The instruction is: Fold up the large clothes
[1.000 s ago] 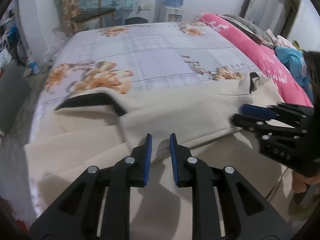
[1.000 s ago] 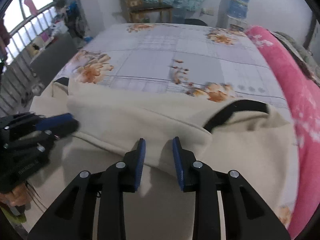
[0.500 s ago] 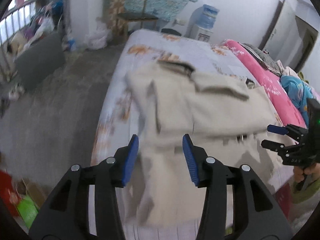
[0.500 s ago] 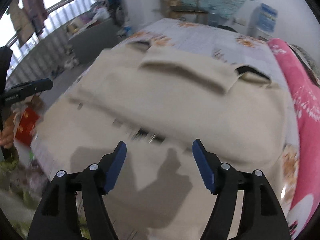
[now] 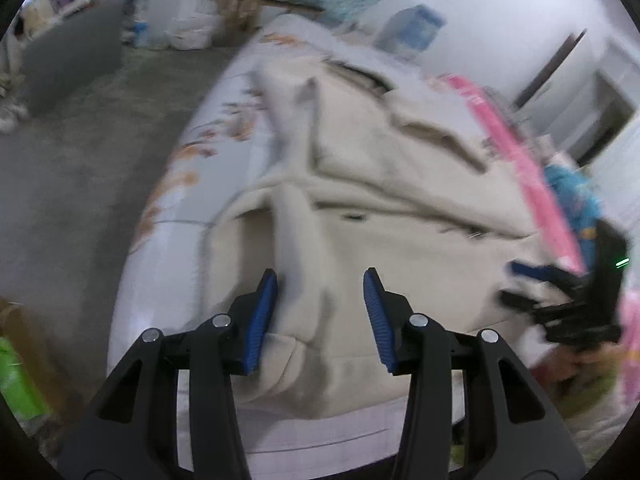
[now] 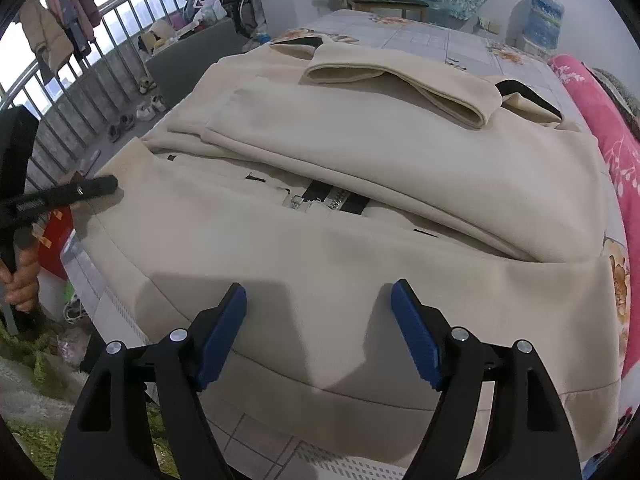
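The cream coat (image 6: 360,216) lies spread across the near end of the bed (image 6: 436,40), its hem hanging just over the bed's near edge. Both sleeves are already folded in across the body; one sleeve (image 6: 400,80) lies crosswise near the collar end, its cuff open toward the window side. A zipper (image 6: 320,200) shows in the gap where the folded upper layer meets the lower front panel. The right gripper (image 6: 320,328) is spread wide and holds nothing, hovering just above the hem. The left gripper (image 5: 320,316) is likewise spread and empty, poised over the coat's left edge — that view is blurred, so whether it touches the cloth cannot be told. Assessment: the fabric looks thick and soft, fleece-like, with bulky rolled edges; likely heavy for a garment, limp, and prone to sagging between two hold points. It should not slip readily from ribbed pads. Recommended hold — the hem corners, one per gripper, pinching through the full double thickness so the layers travel together when the lower half is carried up over the sleeves. Risk: a shallow pinch may catch only the top layer.
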{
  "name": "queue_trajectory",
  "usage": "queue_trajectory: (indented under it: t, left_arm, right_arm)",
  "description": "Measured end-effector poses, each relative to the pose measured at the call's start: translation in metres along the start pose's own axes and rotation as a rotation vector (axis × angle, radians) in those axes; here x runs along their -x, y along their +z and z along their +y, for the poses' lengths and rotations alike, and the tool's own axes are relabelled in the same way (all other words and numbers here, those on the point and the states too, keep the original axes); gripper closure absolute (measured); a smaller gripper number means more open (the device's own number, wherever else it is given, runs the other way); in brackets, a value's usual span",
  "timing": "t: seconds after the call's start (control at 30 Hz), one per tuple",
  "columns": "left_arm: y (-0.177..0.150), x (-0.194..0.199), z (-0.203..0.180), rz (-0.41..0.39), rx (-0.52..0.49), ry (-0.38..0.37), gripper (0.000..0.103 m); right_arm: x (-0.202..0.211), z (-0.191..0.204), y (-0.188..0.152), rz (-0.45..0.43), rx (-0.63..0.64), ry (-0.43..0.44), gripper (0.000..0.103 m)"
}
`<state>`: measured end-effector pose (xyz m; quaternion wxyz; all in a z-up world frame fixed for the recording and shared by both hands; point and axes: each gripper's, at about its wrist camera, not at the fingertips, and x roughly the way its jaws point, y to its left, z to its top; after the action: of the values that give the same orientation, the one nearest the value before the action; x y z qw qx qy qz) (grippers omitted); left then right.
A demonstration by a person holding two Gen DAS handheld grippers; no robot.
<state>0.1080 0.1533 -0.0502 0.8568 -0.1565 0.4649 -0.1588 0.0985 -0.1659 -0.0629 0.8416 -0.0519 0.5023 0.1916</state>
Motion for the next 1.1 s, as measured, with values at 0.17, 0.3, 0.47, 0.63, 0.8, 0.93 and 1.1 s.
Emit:
queue_trajectory:
  t: [0.17,0.3,0.47,0.63,0.8,0.93,1.1]
  left_arm:
    - [0.008,-0.015,0.009,0.021,0.062,0.034,0.067]
    - [0.011,-0.022,-0.005,0.027,0.016,0.137,0.078]
    - [0.006,-0.027,-0.025,0.027,-0.091,0.288,0.083]
    - [0.006,-0.029,-0.032,0.030,-0.146,0.354,0.082]
    - [0.008,-0.032,-0.039,0.038,-0.178,0.400,0.082]
    - [0.009,-0.036,-0.046,0.038,-0.193,0.445,0.082]
    - [0.010,-0.038,-0.049,0.046,-0.199,0.472,0.082]
  right_arm:
    - [-0.003,-0.004,0.003,-0.011,-0.015,0.008,0.030]
    - [0.005,-0.011,-0.001,-0.022,-0.061,0.007,0.030]
    - [0.043,-0.045,-0.018,-0.099,-0.179,-0.021,0.030]
    - [0.092,-0.101,-0.046,-0.169,-0.317,-0.176,0.034]
    - [0.104,-0.151,-0.050,-0.209,-0.435,-0.192,0.042]
    - [0.083,-0.177,-0.036,-0.198,-0.471,-0.127,0.050]
    - [0.061,-0.193,-0.027,-0.158,-0.496,-0.079,0.056]
